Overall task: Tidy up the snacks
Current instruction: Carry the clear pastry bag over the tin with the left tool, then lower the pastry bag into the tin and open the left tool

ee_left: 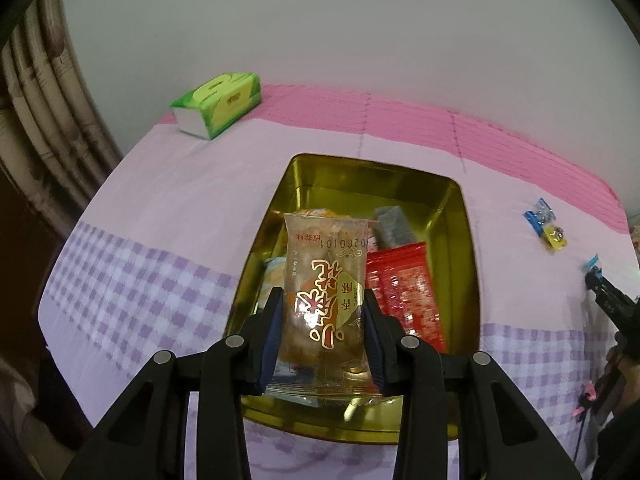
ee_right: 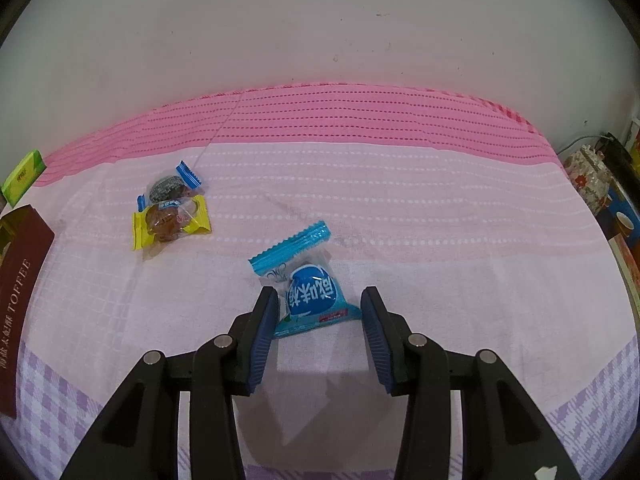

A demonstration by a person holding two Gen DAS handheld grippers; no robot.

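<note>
The left hand-held gripper (ee_left: pixel 323 312) pinches a clear-wrapped pastry (ee_left: pixel 325 300) by its sides, holding it upright above the gold tin (ee_left: pixel 466 240), which sits on the pink and lilac checked cloth (ee_left: pixel 160 216). Inside the tin lie a red packet (ee_left: pixel 404 292), a grey packet (ee_left: pixel 394 226) and other wrapped snacks. A green tissue pack (ee_left: pixel 218 104) rests near the wall. The right hand-held gripper (ee_right: pixel 320 300) is spread wide around a blue-wrapped snack (ee_right: pixel 310 294) lying on the cloth; its left finger touches the wrapper. Farther left, a yellow-wrapped snack (ee_right: pixel 172 220) and a blue-wrapped chocolate snack (ee_right: pixel 170 186) lie touching.
</note>
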